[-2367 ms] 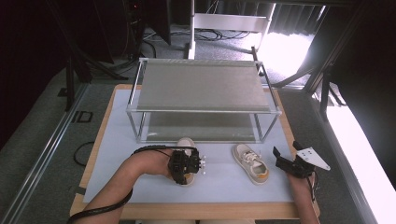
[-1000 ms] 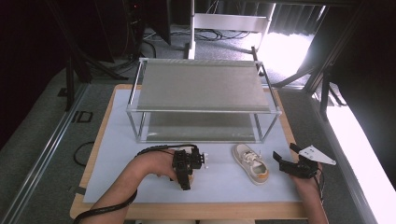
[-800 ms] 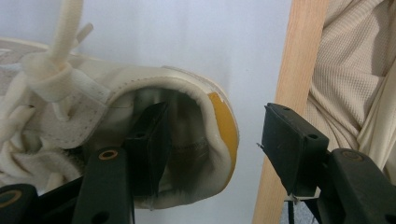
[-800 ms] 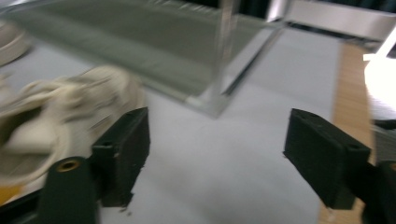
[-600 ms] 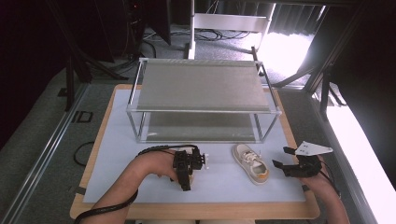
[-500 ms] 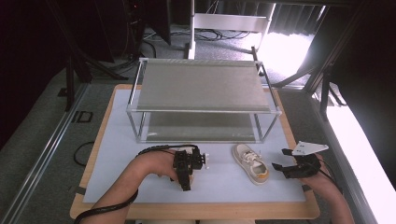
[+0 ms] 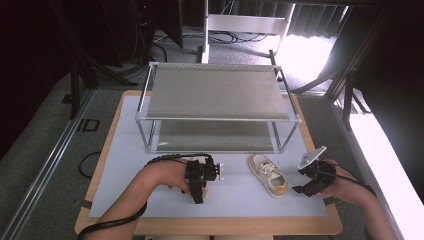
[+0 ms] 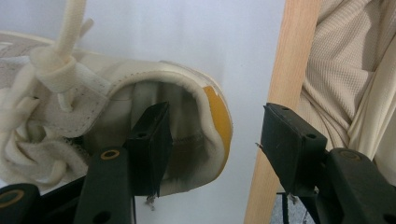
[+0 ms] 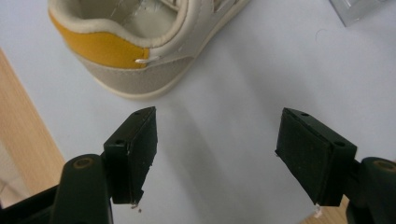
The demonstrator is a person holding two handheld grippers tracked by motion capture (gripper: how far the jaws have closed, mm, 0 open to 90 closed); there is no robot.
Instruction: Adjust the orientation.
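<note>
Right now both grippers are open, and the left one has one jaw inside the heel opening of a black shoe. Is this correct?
Not quite: the shoe is cream with a yellow heel patch, not black, as the left gripper view shows. The rest stands: the left gripper and the right gripper are open, one left jaw inside the heel opening.

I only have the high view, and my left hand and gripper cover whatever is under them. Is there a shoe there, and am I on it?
Observer: Yes. The left gripper view shows a cream shoe at the left gripper. One jaw is inside the heel opening, the other outside behind the heel.
Operator: What sits between the jaws?
Observer: The heel collar with its yellow tab. The jaws are open, not yet clamped.
Operator: Is the right gripper on the other shoe?
Observer: No. The right gripper is open over the bare mat, and the other shoe lies heel-first ahead of its jaws.
</note>
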